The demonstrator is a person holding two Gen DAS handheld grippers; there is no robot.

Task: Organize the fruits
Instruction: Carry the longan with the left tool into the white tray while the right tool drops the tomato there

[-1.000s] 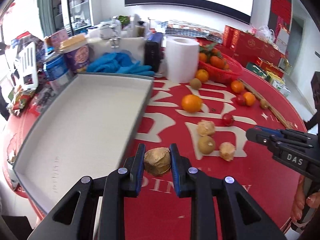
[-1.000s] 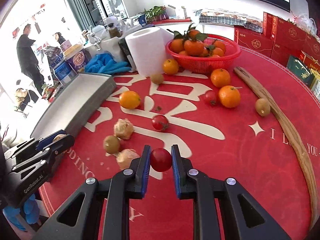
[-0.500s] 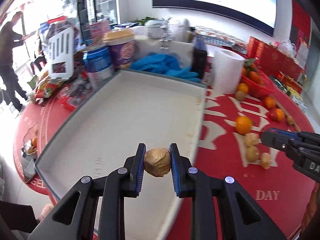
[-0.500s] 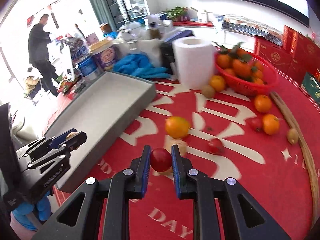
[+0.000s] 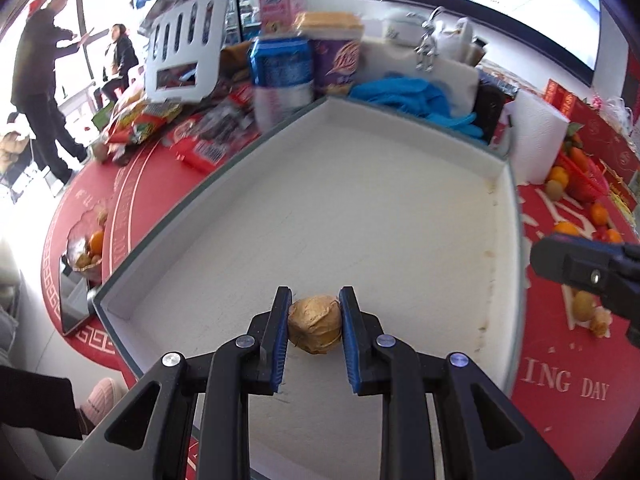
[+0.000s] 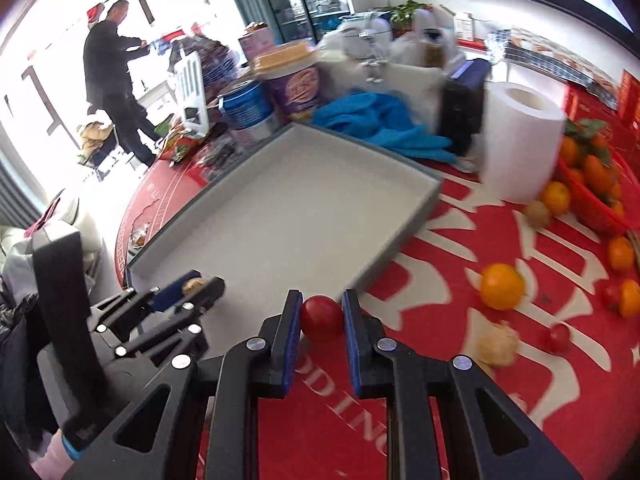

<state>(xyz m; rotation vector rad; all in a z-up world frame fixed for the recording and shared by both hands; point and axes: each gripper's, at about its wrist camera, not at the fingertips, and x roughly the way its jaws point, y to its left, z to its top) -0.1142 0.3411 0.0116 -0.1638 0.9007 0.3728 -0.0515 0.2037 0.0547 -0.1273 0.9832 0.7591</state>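
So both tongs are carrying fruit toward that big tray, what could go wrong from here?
The left tongs pinch a round brown fruit above the tray; released from there it may roll on the flat, bare floor. The right tongs, holding a red tomato, sit by the tray's near rim, close beside the left tongs, so the two could bump.

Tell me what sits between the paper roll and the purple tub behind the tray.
In the right wrist view, a heap of blue gloves and a black box lie between the paper roll and the purple tub, behind the tray.
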